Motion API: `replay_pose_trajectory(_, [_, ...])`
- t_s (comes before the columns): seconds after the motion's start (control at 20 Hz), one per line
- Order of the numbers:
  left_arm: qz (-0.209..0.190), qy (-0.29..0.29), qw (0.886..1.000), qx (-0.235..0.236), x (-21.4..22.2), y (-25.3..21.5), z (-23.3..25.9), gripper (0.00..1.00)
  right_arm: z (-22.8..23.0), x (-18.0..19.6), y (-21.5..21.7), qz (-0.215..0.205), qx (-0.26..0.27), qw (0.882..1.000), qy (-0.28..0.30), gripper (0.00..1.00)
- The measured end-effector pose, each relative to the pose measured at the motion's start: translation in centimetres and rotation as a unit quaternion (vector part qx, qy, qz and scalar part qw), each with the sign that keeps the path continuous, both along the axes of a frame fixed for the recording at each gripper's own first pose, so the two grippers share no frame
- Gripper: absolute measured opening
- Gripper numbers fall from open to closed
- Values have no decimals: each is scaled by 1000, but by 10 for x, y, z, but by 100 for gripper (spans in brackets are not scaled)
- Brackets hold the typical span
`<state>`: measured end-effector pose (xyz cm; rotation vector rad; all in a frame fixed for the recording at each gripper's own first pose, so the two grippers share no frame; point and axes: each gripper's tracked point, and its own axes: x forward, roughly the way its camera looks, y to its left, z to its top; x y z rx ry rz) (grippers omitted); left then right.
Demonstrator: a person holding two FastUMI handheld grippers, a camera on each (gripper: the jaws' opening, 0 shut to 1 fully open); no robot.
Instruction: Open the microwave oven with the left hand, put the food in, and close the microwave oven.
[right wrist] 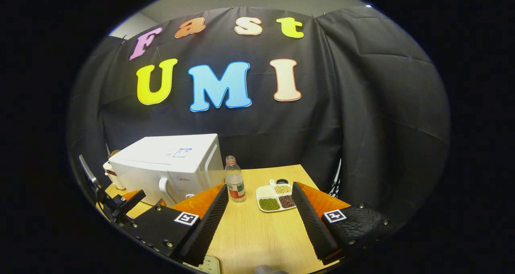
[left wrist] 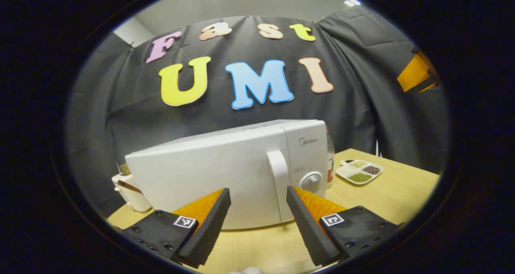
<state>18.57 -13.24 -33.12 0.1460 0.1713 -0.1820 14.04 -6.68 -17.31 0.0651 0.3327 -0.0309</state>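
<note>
A white microwave oven (left wrist: 225, 169) stands on the wooden table with its door closed and its vertical handle (left wrist: 279, 177) at the door's right side. My left gripper (left wrist: 257, 197) hangs open just in front of the door, its right finger near the handle, touching nothing. In the right gripper view the microwave oven (right wrist: 169, 165) sits at the left. A white divided plate of food (right wrist: 275, 198) with green, brown and yellow grains lies ahead of my open right gripper (right wrist: 259, 197). The same plate of food (left wrist: 359, 171) lies right of the oven. The left gripper (right wrist: 120, 203) appears at the far left.
A clear plastic bottle (right wrist: 234, 179) with a red label stands between the oven and the plate. A white container (left wrist: 130, 191) sits at the oven's left. The wooden table (right wrist: 257, 233) stretches toward me; black cloth walls close in behind and to the right.
</note>
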Motion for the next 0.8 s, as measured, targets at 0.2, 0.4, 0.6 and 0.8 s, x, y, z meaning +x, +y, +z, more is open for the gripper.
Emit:
replay_pose_trajectory(0.2, [15, 6, 999, -29, -37, 31, 64, 94, 42, -16, 14, 12, 3, 1000, -24, 97])
replay_pose_trajectory(0.4, [52, -4, 997, -59, -60, 80, 136, 96, 90, -37, 27, 25, 1, 998, -57, 97])
replay_pose_trajectory(0.6, [83, -29, 995, -57, -79, 131, 197, 99, 128, -55, 33, 25, 3, 996, -86, 96])
replay_pose_trajectory(0.8, [91, -38, 992, -76, -107, 155, 254, 99, 149, -78, 42, 30, 3, 995, -100, 96])
